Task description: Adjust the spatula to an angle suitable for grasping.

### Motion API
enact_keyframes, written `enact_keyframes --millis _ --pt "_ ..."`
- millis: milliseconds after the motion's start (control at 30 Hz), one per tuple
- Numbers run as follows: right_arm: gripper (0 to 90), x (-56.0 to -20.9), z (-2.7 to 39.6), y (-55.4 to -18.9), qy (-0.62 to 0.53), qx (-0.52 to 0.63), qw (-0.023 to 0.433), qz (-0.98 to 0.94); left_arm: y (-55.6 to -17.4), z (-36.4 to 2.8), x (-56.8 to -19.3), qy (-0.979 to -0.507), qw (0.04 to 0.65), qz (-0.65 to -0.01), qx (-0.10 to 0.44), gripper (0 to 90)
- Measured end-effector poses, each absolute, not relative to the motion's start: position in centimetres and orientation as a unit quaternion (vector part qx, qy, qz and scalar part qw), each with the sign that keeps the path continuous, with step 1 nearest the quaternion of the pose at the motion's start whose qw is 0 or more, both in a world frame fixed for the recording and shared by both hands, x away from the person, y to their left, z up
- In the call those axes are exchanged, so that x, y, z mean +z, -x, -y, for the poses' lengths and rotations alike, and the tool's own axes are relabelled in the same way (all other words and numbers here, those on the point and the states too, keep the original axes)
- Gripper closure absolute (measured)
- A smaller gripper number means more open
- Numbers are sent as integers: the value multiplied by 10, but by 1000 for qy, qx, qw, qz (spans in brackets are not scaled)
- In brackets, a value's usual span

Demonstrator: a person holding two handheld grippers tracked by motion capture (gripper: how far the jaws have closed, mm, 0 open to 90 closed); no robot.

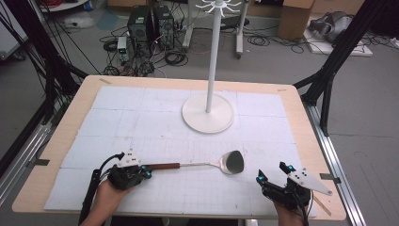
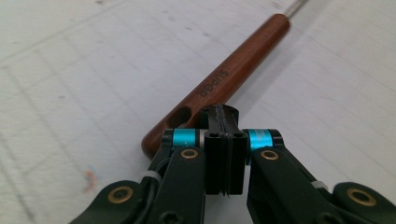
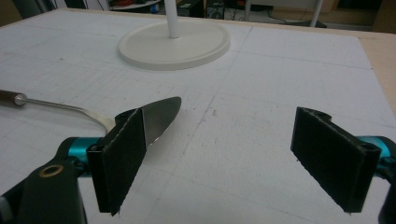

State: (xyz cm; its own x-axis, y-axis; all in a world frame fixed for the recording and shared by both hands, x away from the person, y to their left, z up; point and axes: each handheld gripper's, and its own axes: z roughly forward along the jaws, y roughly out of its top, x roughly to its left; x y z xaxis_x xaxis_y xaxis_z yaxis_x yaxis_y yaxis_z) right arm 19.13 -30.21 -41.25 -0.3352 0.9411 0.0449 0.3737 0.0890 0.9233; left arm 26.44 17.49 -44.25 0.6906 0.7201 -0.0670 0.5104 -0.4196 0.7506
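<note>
Left hand-held gripper: jaws pressed together, empty, tips just beside wooden handle end of spatula. Spatula flat on counter, blade toward right hand-held gripper, near its left jaw. Right jaws spread wide, empty.

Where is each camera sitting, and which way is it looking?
High view: sits above the person's side, looks forward and down on the table; both hands, the left gripper and the right gripper show.
Left gripper view: rides the left gripper, looks along its shut jaws at the spatula handle.
Right gripper view: rides the right gripper, looks between its open jaws across the table toward the white stand.
Shared: the spatula appears in all three; the white stand in the high and right gripper views.
</note>
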Motion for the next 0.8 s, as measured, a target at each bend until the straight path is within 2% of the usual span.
enact_keyframes --millis 200,600,800 --pt "172 -413 302 -192 -487 465 305 -673 -286 -175 -443 -813 385 -407 157 869" --pt "172 -414 303 -191 -490 465 304 -672 -317 -169 -445 -775 408 -462 141 851" --pt "172 -414 305 -191 -491 464 304 -672 -324 -169 -448 -761 413 -477 151 861"
